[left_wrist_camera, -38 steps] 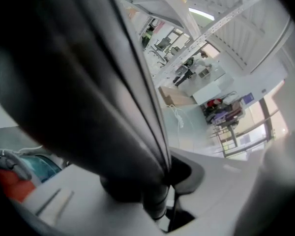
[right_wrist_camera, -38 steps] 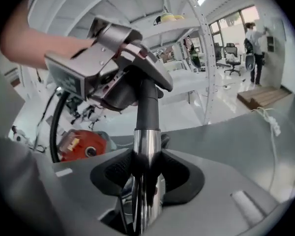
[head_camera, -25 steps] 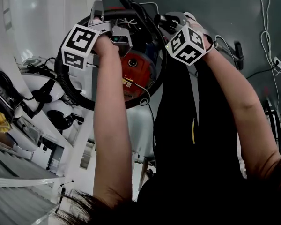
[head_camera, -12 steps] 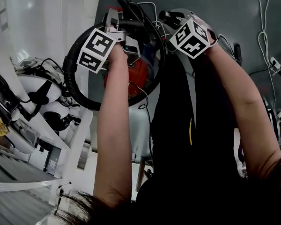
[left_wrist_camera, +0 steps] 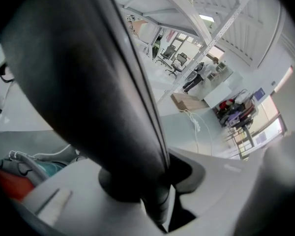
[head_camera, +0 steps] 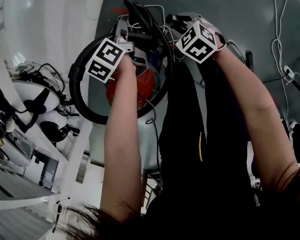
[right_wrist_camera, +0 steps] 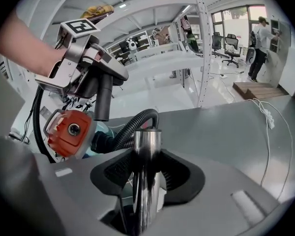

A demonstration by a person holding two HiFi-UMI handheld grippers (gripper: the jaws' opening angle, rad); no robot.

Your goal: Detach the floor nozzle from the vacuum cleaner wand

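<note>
Well, the red vacuum cleaner (head_camera: 122,89) is the biggest thing here, ringed by its black hose (head_camera: 79,91), and both grippers are over it. The shiny wand (right_wrist_camera: 146,146) stands to the right of that red body. Its long axis runs up through the right gripper (right_wrist_camera: 146,173), whose jaws are clamped on it from both sides. The left gripper (right_wrist_camera: 99,80) is directly above the red body and well apart from the wand. It is closed round a thick black tube (left_wrist_camera: 88,92) whose open end points down. I cannot find the floor nozzle's wide head in any view, and the black tube may be its neck. If so, I'd judge the next move to be a straight pull along the wand's length, with the right gripper as anchor.
</note>
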